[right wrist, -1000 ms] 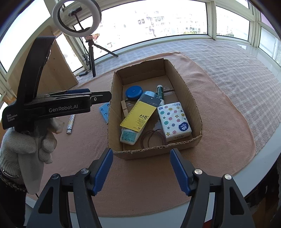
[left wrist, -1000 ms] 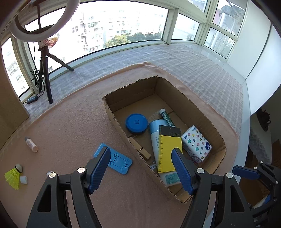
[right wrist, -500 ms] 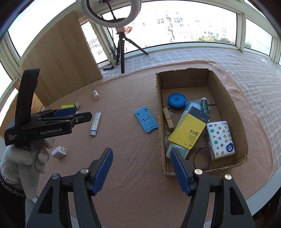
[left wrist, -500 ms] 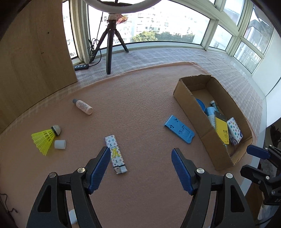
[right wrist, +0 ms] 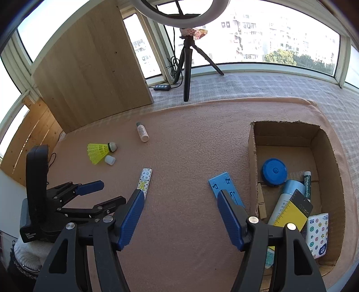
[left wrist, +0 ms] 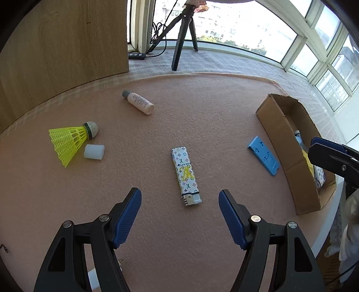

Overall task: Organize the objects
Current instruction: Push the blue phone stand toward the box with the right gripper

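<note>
Both hands over open cloth, nothing gripped.

My left gripper (left wrist: 179, 202) hangs jaws apart, empty, just short of the patterned lighter (left wrist: 185, 174) (bare peach cloth (left wrist: 157, 235) all round it). My right gripper (right wrist: 179, 204), also apart and empty, hovers over the blue phone stand (right wrist: 222, 184) beside the cardboard box (right wrist: 252, 157) wall.

A black tripod (right wrist: 187, 74) stands on the checked cloth (right wrist: 269, 87) by the window (right wrist: 269, 33), carrying a ring light (right wrist: 186, 13). Just left of the tripod's feet lies a black inline cable remote (right wrist: 162, 87), and further left a light wooden panel (right wrist: 89, 74) stands upright. The peach blanket (left wrist: 157, 235) covers the worktop in front of the tripod.
</note>
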A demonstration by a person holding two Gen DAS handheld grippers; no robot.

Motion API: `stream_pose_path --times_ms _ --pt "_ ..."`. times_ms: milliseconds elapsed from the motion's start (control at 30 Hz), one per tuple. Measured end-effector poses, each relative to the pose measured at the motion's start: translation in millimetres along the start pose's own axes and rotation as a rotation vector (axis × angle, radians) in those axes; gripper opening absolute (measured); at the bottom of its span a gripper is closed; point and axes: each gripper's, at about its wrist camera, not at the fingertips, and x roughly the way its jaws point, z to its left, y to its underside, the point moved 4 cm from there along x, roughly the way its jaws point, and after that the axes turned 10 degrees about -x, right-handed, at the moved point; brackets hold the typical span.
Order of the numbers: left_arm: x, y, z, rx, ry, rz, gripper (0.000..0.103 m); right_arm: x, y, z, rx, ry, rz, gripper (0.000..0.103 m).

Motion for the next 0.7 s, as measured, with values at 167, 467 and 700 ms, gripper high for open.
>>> stream_pose_path --times_ms 167,467,700 --pt "22 -4 -7 -0.01 -0.008 0.019 0.072 22 -10 -7 0.035 -0.033 0.036 0.064" --pt "62 -10 -14 -0.026 -0.05 0.056 0.056 40 -22 -26 0.098 -0.06 0.068 0.064" --pt "63 -14 4 -0.098 -0.05 0.027 0.025 64 -47 -19 0.04 -0.065 0.08 0.064"
